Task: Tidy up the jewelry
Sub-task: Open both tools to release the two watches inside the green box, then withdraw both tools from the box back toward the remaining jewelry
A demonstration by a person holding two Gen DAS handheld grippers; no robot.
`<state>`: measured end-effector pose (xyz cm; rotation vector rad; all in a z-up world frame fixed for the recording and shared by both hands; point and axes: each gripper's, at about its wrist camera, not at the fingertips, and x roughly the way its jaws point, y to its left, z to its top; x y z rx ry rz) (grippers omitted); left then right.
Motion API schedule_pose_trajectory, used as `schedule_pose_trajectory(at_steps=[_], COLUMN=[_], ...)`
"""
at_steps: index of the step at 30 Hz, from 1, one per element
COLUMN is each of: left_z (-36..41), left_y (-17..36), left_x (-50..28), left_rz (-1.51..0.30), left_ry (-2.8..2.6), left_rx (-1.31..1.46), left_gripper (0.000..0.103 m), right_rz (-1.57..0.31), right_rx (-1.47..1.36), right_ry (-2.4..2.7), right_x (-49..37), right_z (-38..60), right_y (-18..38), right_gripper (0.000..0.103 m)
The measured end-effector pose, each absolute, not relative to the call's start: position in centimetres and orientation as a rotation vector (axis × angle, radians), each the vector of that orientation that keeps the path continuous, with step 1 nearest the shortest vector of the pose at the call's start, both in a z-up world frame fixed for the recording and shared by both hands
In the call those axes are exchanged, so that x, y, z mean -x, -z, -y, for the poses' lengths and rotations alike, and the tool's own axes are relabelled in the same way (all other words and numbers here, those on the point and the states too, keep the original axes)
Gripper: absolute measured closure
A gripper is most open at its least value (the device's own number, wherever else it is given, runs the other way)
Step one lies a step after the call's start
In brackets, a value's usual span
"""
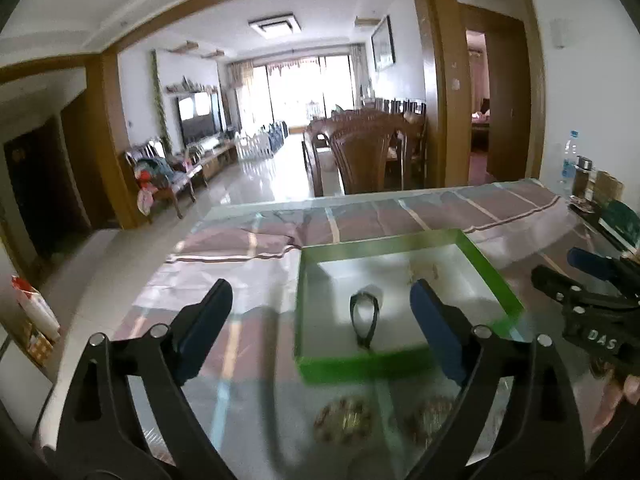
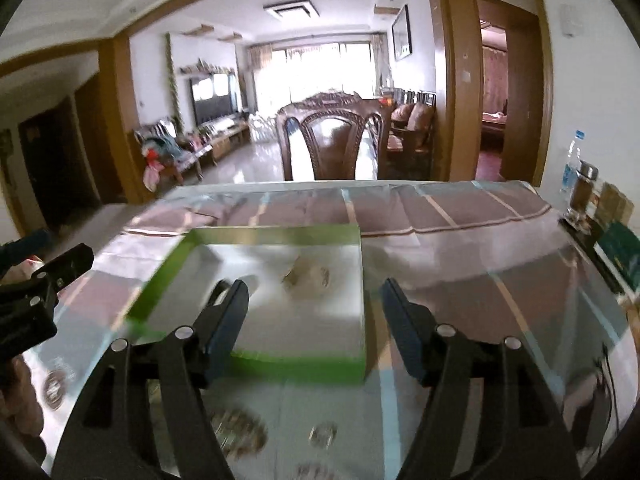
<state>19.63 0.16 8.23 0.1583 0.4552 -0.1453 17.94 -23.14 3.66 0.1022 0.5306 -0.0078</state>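
glossy glass tabletop (image 1: 248, 360), green-walled tray (image 1: 492, 276)

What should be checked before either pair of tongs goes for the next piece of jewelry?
1. Left tongs open, nothing held: ok.
2. Right tongs open, nothing held: ok.
3. Green tray flat on the table, top open: ok.
4. Dark ring already inside the tray: ok.
5. Small pieces in the tray identifiable: cannot tell, blurred.
6. Beaded bracelet on the glass outside the tray, unobstructed: ok.

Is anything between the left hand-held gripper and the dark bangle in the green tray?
Nothing visible. The left hand-held gripper is open above the green tray, and the dark bangle lies unobstructed between its fingers.
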Motion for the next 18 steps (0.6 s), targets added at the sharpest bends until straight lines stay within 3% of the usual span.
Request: schedule_pose_trajectory(at_steps=[8,18], left_z=[-5.9,-3.9], left_y=[-8.0,-1.2], left_x=[-5.7,0.2], left_rz=[-0.422,-0.529], left_ry=[0.125,0.164], left_rx=[0.024,-0.059], left_gripper=[0.011,0.011], right_rz=[-0.485,-0.531], right_rx=[-0.082,-0.085], right_ry=[0.002,-0.016], right_x=[-5.2,2.1], right_z=[21.3,18.6], right_y=[-2.4,2.0], right_gripper=[0.028,0.028])
